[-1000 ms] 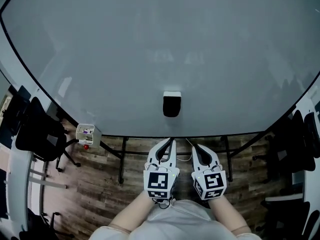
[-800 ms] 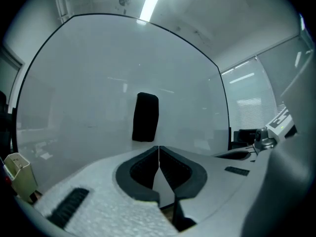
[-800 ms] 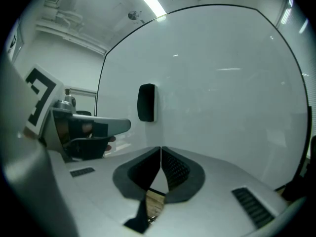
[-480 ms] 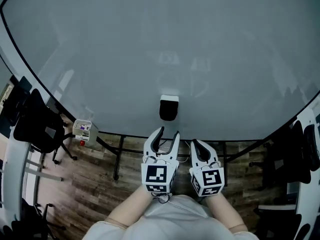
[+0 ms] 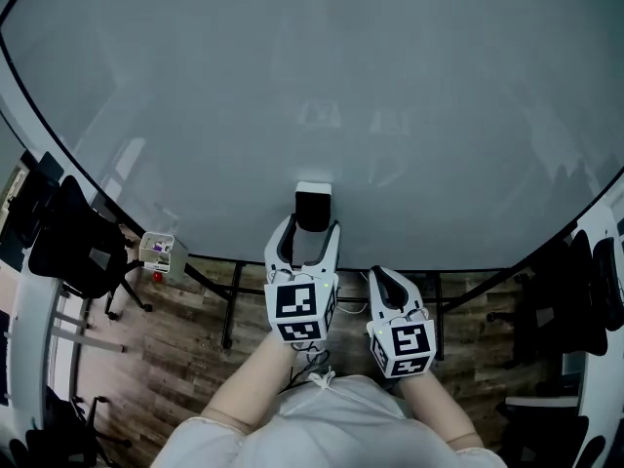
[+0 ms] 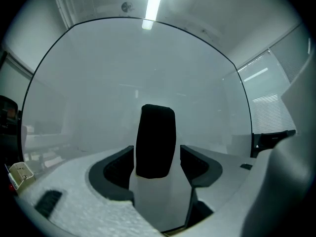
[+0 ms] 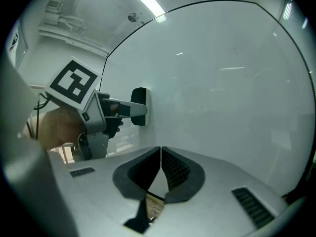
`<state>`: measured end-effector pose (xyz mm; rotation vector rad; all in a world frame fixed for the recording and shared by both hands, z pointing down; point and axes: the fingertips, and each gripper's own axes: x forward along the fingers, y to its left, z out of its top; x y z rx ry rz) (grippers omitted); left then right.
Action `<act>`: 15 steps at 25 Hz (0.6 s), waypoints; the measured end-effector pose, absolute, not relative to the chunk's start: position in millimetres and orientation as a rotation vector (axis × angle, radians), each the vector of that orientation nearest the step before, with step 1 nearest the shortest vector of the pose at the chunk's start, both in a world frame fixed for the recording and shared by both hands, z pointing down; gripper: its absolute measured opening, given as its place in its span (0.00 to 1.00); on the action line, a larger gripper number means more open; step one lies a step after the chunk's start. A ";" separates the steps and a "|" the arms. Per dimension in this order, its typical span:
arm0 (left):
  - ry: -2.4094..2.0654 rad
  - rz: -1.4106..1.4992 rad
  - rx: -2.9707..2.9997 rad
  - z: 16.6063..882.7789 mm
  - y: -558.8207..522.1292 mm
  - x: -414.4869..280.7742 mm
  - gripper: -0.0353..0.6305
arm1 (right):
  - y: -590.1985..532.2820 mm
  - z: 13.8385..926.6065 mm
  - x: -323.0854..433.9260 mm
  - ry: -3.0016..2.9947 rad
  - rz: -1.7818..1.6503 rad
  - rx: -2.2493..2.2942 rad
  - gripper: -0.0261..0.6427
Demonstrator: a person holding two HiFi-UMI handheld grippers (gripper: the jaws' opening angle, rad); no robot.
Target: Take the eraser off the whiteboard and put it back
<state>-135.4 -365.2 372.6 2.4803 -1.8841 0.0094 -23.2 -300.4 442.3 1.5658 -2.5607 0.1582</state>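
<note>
Right now the black eraser (image 5: 313, 208) sits on the big whiteboard (image 5: 312, 86), low down, close to the bottom edge. The left tongs (image 5: 310, 227) are up at it. Their jaws are wide apart, with one on each side of the eraser. From the left gripper view the eraser stands right in the gap, and the jaws look very near its sides, but I do not think they are squeezing it yet. The right tongs (image 5: 382, 279) hang lower down, away from the eraser. Their jaws are pressed together with nothing in them. I think the eraser is a light little block, hard on the back and soft only on the side that wipes. It likely sticks to the board by a magnet, so it may give a small tug when pulled. The best place to hold it looks like the two long sides, near the middle, just where the jaws are now. Those sides look smooth, so a weak pinch could let it slide out. A firm squeeze and a straight pull away from the board should work well.
</note>
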 end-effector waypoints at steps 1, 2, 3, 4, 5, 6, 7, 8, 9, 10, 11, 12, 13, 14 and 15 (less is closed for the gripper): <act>-1.893 0.024 2.476 373.2 -369.1 -136.3 0.47 | -301.7 443.0 -22.4 -2.554 0.158 1.567 0.08; -1.897 0.041 2.472 374.5 -372.8 -136.9 0.47 | -303.2 443.6 -21.5 -2.548 0.158 1.568 0.08; -1.895 0.056 2.469 376.3 -376.4 -136.8 0.47 | -304.8 443.8 -20.5 -2.543 0.158 1.571 0.08; -1.886 0.067 2.467 377.9 -379.6 -136.0 0.47 | -306.5 443.8 -19.3 -2.539 0.157 1.575 0.08; -1.876 0.073 2.465 378.9 -382.3 -134.7 0.47 | -308.2 443.6 -18.0 -2.536 0.158 1.581 0.08; -1.870 0.075 2.461 379.4 -384.2 -133.7 0.47 | -309.6 443.5 -16.9 -2.534 0.161 1.588 0.08; -1.872 0.076 2.457 379.5 -385.4 -133.5 0.47 | -310.6 443.7 -16.2 -2.534 0.167 1.594 0.08; -1.882 0.074 2.450 379.3 -385.9 -134.4 0.47 | -311.1 444.3 -15.9 -2.535 0.177 1.597 0.08; -1.897 0.070 2.440 379.3 -386.1 -136.3 0.47 | -311.3 445.3 -16.2 -2.539 0.194 1.598 0.08; -1.913 0.065 2.430 379.2 -386.4 -138.3 0.47 | -311.7 446.3 -16.6 -2.546 0.213 1.595 0.08; -1.926 0.064 2.425 379.1 -387.0 -139.4 0.47 | -312.4 447.0 -17.2 -2.553 0.229 1.592 0.08; -1.936 0.069 2.428 378.9 -387.9 -139.4 0.47 | -313.2 447.4 -17.9 -2.557 0.234 1.588 0.08; -1.943 0.078 2.435 379.1 -388.6 -139.2 0.47 | -313.6 447.6 -18.5 -2.558 0.230 1.586 0.08; -1.948 0.086 2.442 379.4 -388.7 -139.3 0.46 | -313.4 448.1 -18.9 -2.556 0.224 1.587 0.08; -1.950 0.089 2.448 379.0 -388.3 -139.3 0.45 | -313.0 448.9 -19.0 -2.553 0.221 1.590 0.08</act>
